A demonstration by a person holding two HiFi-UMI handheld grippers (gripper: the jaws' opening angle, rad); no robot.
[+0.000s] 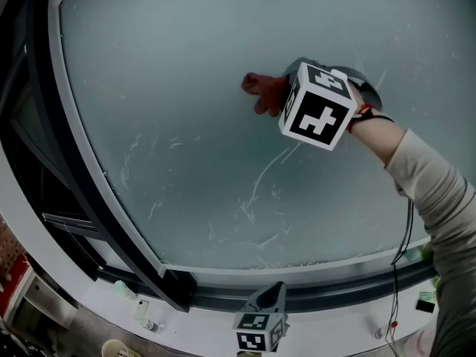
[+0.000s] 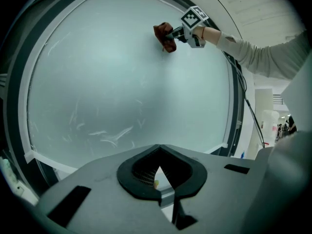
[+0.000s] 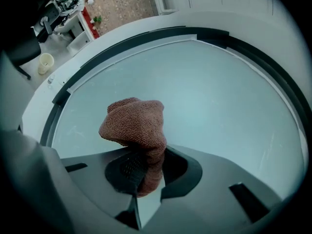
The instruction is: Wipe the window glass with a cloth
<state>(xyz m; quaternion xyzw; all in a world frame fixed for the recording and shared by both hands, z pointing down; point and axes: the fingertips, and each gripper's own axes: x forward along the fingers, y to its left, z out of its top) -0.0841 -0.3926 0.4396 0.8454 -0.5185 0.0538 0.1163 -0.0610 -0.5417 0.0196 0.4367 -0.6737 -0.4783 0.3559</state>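
The frosted window glass [image 1: 186, 88] fills the head view. A reddish-brown cloth [image 1: 260, 91] is bunched against its upper middle, and my right gripper [image 1: 281, 95] is shut on it. In the right gripper view the cloth [image 3: 134, 123] bulges up out of the jaws of the right gripper [image 3: 146, 167] in front of the glass [image 3: 219, 96]. My left gripper [image 1: 271, 292] hangs low by the sill, away from the glass. In its own view the left gripper [image 2: 158, 172] is shut and holds nothing, and the cloth [image 2: 165, 35] shows far up the pane.
White smears [image 1: 256, 192] streak the lower part of the glass. A dark window frame [image 1: 89, 199] and a white sill [image 1: 335, 322] border it. A black cable [image 1: 405, 236] hangs from my right arm. A small bottle [image 1: 149, 324] lies on the sill. A paper cup [image 3: 45, 62] stands on the floor.
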